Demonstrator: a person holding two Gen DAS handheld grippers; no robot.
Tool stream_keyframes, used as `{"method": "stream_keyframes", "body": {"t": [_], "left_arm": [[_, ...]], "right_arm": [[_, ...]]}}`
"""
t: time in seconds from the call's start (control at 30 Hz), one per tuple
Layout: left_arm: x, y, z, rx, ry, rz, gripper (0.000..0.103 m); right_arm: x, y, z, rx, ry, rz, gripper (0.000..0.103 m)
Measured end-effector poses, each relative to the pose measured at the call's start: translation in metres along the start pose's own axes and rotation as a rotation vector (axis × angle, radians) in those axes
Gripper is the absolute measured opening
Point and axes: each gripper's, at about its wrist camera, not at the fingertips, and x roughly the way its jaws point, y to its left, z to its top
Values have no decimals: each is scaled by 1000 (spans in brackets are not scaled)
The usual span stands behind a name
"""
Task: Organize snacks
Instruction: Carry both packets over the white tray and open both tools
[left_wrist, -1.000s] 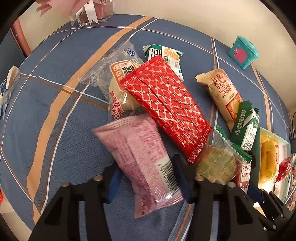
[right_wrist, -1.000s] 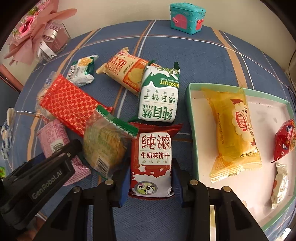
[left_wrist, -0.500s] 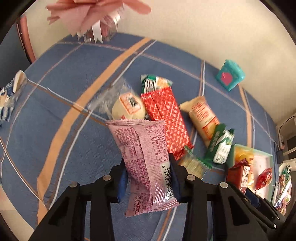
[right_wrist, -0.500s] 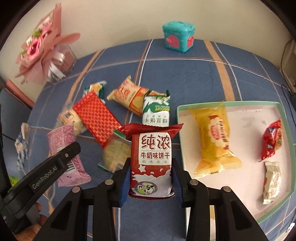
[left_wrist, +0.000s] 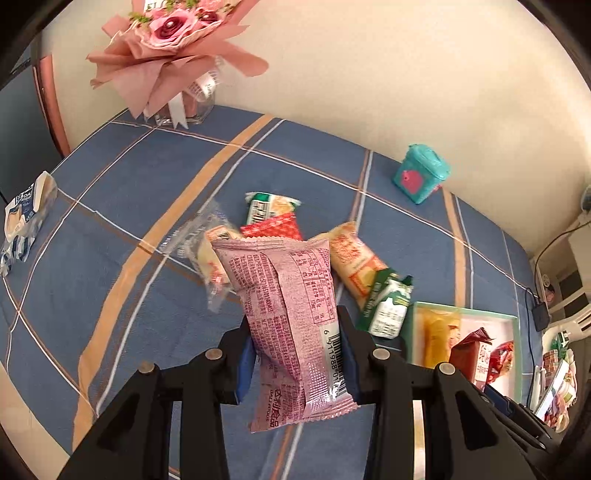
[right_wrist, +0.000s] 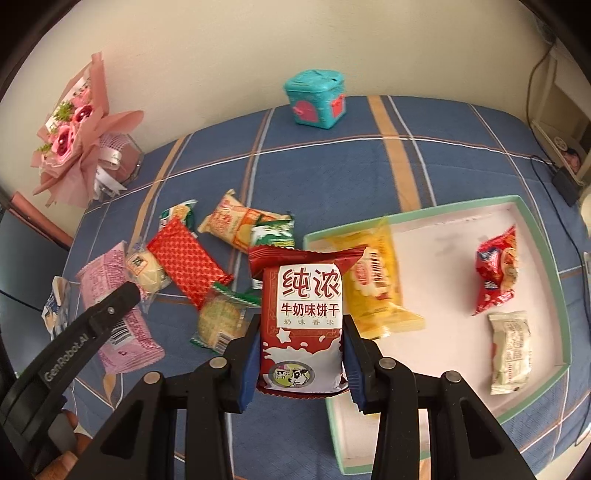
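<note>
My left gripper (left_wrist: 295, 354) is shut on a pink snack packet (left_wrist: 284, 314) and holds it in the air above the blue cloth; packet and gripper also show in the right wrist view (right_wrist: 110, 295). My right gripper (right_wrist: 301, 358) is shut on a red milk-biscuit pack (right_wrist: 303, 317), held up near the left edge of the green-rimmed tray (right_wrist: 546, 251). The tray holds a yellow packet (right_wrist: 373, 291), a red packet (right_wrist: 496, 269) and a cream packet (right_wrist: 511, 350). A red patterned bar (right_wrist: 186, 264), an orange packet (right_wrist: 236, 223) and green packs (right_wrist: 273, 234) lie on the cloth.
A teal toy box (right_wrist: 316, 98) stands near the far wall. A pink bouquet in a glass vase (left_wrist: 173, 59) stands at the back left. A blue-white wrapper (left_wrist: 26, 218) lies at the cloth's left edge. Cables and shelves are at the right (right_wrist: 554, 162).
Both grippers have risen with their packets; the pink packet left the cloth and now hangs upright. The right gripper has moved with the red pack toward the tray.
</note>
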Motion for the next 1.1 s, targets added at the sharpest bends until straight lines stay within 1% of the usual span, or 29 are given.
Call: {"method": "stream_keyframes", "body": {"t": [0.17, 0.37, 0.57, 0.7, 0.87, 1.1], "left_arm": [[0, -29, -7, 35, 7, -33, 41], [-1, -68, -20, 94, 17, -78, 41], [2, -122, -43, 207, 35, -102, 41], [3, -153, -58, 286, 45, -116, 41], [7, -183, -75, 368, 61, -123, 41], [16, -202, -87, 418, 77, -124, 41]], "right_arm": [[-6, -31, 2, 53, -2, -38, 42], [-14, -86, 5, 156, -7, -87, 42], [-22, -143, 5, 257, -13, -115, 42], [-27, -169, 2, 298, -16, -139, 42], [-29, -192, -1, 335, -15, -153, 42], [-20, -207, -2, 350, -12, -148, 42]]}}
